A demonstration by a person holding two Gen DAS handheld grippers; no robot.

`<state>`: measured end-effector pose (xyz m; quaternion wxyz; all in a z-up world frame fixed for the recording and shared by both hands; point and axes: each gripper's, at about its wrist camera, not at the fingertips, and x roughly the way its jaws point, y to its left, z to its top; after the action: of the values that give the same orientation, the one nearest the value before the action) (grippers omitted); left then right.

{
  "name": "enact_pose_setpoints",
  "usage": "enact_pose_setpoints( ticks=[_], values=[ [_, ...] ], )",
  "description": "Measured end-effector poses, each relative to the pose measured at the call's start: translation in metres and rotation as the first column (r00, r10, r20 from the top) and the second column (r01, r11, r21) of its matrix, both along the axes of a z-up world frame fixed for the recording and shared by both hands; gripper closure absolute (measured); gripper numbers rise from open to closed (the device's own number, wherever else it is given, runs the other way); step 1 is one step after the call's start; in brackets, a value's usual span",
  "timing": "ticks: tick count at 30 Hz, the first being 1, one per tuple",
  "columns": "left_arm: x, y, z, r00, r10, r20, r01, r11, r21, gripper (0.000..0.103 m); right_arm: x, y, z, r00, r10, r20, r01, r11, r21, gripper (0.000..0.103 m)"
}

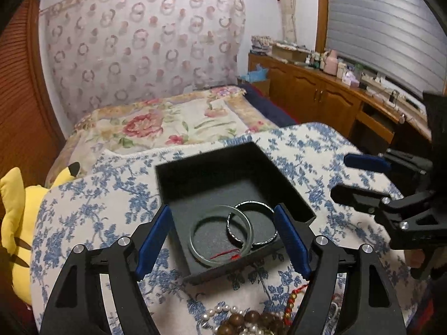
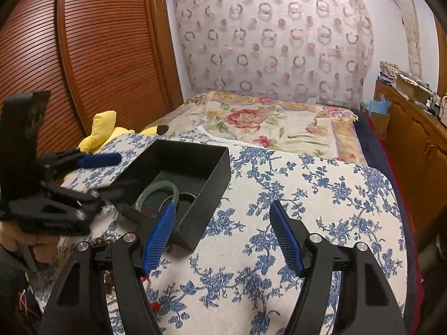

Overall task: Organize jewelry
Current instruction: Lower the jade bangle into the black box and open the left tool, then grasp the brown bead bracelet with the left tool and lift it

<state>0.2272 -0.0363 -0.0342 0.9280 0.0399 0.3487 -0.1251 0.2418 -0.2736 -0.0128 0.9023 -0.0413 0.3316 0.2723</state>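
jewelry is sitting partly sorted, a green bangle [image 1: 220, 236] and silver bangle [image 1: 252, 222] lying overlapped inside the black box [image 1: 195, 167] on the floral cloth [image 2: 279, 223], while the left gripper [image 1: 223, 240] and right gripper [image 2: 222, 237] are both hanging wide open, holding nothing.

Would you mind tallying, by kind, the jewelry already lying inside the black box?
Green jade-like bangle: 1
Silver metal bangle: 1
Total in the black box: 2

The loose heap of beaded strands on the floral cloth is too tangled to count.
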Motion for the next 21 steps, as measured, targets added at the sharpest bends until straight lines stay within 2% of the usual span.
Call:
enact_pose_setpoints(
  ticks=[3, 8, 19, 21],
  values=[
    [-0.014, 0.013, 0.011, 0.999, 0.011, 0.032, -0.01, 1.0, -0.018, 0.023, -0.011, -0.005, 0.001, 1.0, -0.002, -0.002, 0.002, 1.0, 0.016, 0.031],
    [-0.041, 0.03, 0.017, 0.998, 0.021, 0.052, -0.02, 0.999, -0.034, 0.022, -0.037, -0.006, 0.0, 1.0, 0.011, 0.002, -0.011, 1.0, 0.027, 0.031],
    [-0.096, 0.055, -0.016, 0.999, 0.042, -0.034, -0.045, 0.994, -0.098, 0.022, -0.101, 0.01, -0.028, 0.998, 0.049, -0.035, -0.05, 0.998, -0.038, 0.031],
    [-0.103, 0.055, -0.022, 0.998, 0.04, -0.045, -0.045, 0.994, -0.1, 0.026, -0.11, 0.012, -0.032, 0.998, 0.055, -0.042, -0.057, 0.997, -0.046, 0.031]
  ],
)
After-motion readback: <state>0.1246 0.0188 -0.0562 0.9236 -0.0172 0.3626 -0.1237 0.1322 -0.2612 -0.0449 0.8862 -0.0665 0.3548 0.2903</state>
